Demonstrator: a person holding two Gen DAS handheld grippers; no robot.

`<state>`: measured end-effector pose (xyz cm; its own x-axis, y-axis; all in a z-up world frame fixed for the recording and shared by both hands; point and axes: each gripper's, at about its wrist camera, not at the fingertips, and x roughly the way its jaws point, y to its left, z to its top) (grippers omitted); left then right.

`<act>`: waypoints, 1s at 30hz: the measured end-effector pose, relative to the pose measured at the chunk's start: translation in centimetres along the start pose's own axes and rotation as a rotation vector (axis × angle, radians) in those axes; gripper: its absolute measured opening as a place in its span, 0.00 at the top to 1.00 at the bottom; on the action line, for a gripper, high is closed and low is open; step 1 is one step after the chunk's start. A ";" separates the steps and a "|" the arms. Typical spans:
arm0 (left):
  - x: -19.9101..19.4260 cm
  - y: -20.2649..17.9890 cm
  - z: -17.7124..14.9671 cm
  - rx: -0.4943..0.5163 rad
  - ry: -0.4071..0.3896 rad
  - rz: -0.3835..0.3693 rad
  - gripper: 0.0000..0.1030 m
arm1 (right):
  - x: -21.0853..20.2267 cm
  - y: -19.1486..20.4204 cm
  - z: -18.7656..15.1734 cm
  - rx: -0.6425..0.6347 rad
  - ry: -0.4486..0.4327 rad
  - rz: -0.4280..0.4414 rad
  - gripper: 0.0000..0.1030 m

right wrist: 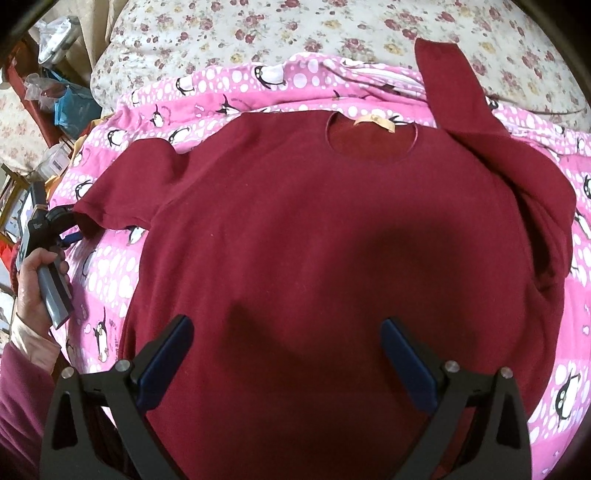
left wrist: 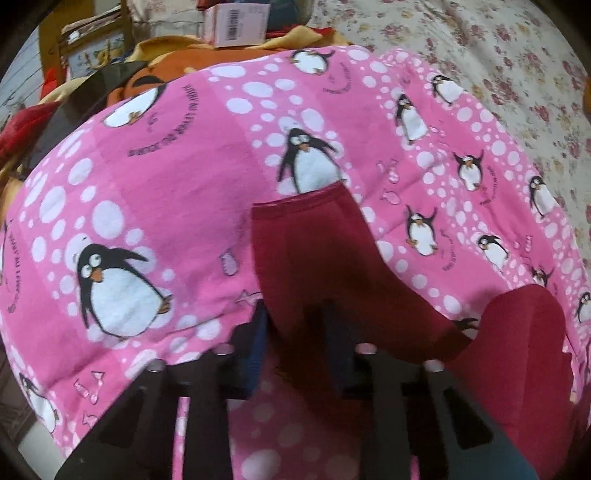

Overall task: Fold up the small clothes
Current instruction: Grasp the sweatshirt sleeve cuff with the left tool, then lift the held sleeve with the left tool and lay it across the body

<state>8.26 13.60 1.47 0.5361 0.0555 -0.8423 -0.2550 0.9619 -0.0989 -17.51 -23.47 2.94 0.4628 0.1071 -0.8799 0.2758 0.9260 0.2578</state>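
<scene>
A dark red shirt [right wrist: 314, 221] lies flat, front up, on a pink penguin blanket [right wrist: 110, 280], its neck label at the far side. Its right-hand sleeve [right wrist: 454, 96] points up and away. In the left wrist view the other sleeve [left wrist: 306, 251] runs down between my left gripper's [left wrist: 301, 332] blue-padded fingers, which are shut on its cuff. The right wrist view shows that gripper [right wrist: 72, 221] at the cuff, held by a hand [right wrist: 37, 273]. My right gripper [right wrist: 288, 354] hangs open over the shirt's lower part with nothing between its fingers.
The blanket [left wrist: 166, 184] lies on a floral bedspread [right wrist: 258, 37] that runs on beyond it. At the bed's left edge are an orange plush [left wrist: 162, 70], a pink box [left wrist: 236, 22], bags and other clutter [right wrist: 62, 103].
</scene>
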 end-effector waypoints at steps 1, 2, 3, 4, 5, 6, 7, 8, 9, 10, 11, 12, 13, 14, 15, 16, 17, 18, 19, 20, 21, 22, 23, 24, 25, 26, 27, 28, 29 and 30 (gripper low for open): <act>-0.1 -0.2 0.0 0.009 -0.001 -0.004 1.00 | 0.0 0.0 0.0 0.001 0.000 0.001 0.00; -0.3 -0.1 -0.1 0.010 -0.006 -0.005 1.00 | -0.1 0.0 -0.1 0.001 -0.001 0.003 0.00; -0.5 0.0 0.0 0.007 -0.013 -0.015 1.00 | -0.1 0.0 -0.1 0.001 -0.001 0.004 0.00; -0.9 0.2 0.1 -0.007 -0.021 -0.040 1.00 | -0.2 0.0 -0.2 0.001 -0.002 0.004 0.00; -1.2 0.4 0.3 -0.018 -0.027 -0.057 1.00 | -0.3 0.0 -0.2 0.001 -0.002 0.005 0.00; -1.7 0.7 0.6 -0.036 -0.039 -0.082 1.00 | -0.3 -0.1 -0.3 0.001 -0.003 0.006 0.00; -2.0 0.9 1.0 -0.046 -0.047 -0.095 1.00 | -0.4 -0.1 -0.3 0.001 -0.002 0.006 0.00; -2.5 1.0 1.4 -0.054 -0.056 -0.106 1.00 | -0.5 -0.3 -0.4 0.002 -0.001 0.004 0.00; -3.3 1.3 1.6 -0.056 -0.069 -0.113 1.00 | -0.6 -0.3 -0.4 0.003 0.000 0.003 0.00; -4.0 1.4 2.2 -0.052 -0.089 -0.114 1.00 | -0.7 -0.4 -0.5 0.003 0.000 0.003 0.00; -4.9 1.4 2.9 -0.042 -0.113 -0.108 1.00 | -0.9 -0.6 -0.5 0.004 -0.002 0.002 0.00; -5.8 1.6 3.7 -0.035 -0.140 -0.100 1.00 | -1.0 -0.7 -0.5 0.005 -0.006 -0.001 0.00; -6.8 1.9 4.5 -0.031 -0.168 -0.094 1.00 | -1.2 -0.9 -0.6 0.008 -0.010 -0.003 0.00; -7.5 2.1 5.2 -0.031 -0.185 -0.091 1.00 | -1.4 -1.2 -0.6 0.016 -0.014 -0.002 0.00; -8.4 2.3 6.0 -0.034 -0.207 -0.091 1.00 | -1.5 -1.5 -0.6 0.026 -0.016 0.001 0.00; -9.6 2.7 6.9 -0.039 -0.228 -0.101 1.00 | -1.5 -1.7 -0.6 0.035 -0.017 0.003 0.00; -10.5 3.2 7.3 -0.038 -0.235 -0.112 1.00 | -1.5 -1.9 -0.7 0.045 -0.016 0.006 0.00; -11.0 3.1 7.5 -0.034 -0.240 -0.120 1.00 | -1.4 -2.0 -0.7 0.052 -0.014 0.009 0.00; -11.8 3.0 7.7 -0.019 -0.249 -0.132 1.00 | -1.4 -2.1 -0.7 0.058 -0.012 0.010 0.00; -12.4 2.7 7.7 0.000 -0.259 -0.136 1.00 | -1.3 -2.2 -0.8 0.062 -0.009 0.014 0.00; -13.1 2.1 7.4 0.027 -0.271 -0.141 1.00 | -1.3 -2.2 -0.9 0.063 -0.008 0.018 0.00; -13.6 1.6 7.1 0.044 -0.278 -0.149 1.00 | -1.3 -2.1 -0.9 0.060 -0.008 0.020 0.00; -14.0 1.0 6.6 0.063 -0.279 -0.163 1.00 | -1.4 -2.0 -1.0 0.056 -0.009 0.020 0.00; -14.3 0.4 6.2 0.076 -0.277 -0.178 1.00 | -1.5 -1.9 -1.1 0.051 -0.010 0.019 0.00; -14.6 -0.1 5.7 0.089 -0.275 -0.189 1.00 | -1.6 -1.8 -1.1 0.047 -0.010 0.019 0.00; -14.8 -0.6 5.2 0.101 -0.274 -0.195 1.00 | -1.7 -1.7 -1.2 0.042 -0.010 0.020 0.00; -15.0 -1.2 4.7 0.112 -0.274 -0.200 1.00 | -1.9 -1.7 -1.2 0.039 -0.011 0.019 0.00; -15.2 -2.0 4.2 0.131 -0.274 -0.208 1.00 | -2.0 -1.7 -1.3 0.037 -0.012 0.016 0.00; -15.4 -2.5 3.9 0.142 -0.275 -0.211 1.00 | -2.2 -1.8 -1.3 0.037 -0.014 0.014 0.00; -15.6 -3.2 3.4 0.157 -0.276 -0.215 1.00 | -2.3 -2.0 -1.4 0.039 -0.015 0.012 0.00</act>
<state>3.43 10.61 16.72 0.7661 -0.1027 -0.6345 0.0020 0.9875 -0.1574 -20.30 -25.06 3.90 0.4791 0.1124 -0.8705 0.3023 0.9100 0.2838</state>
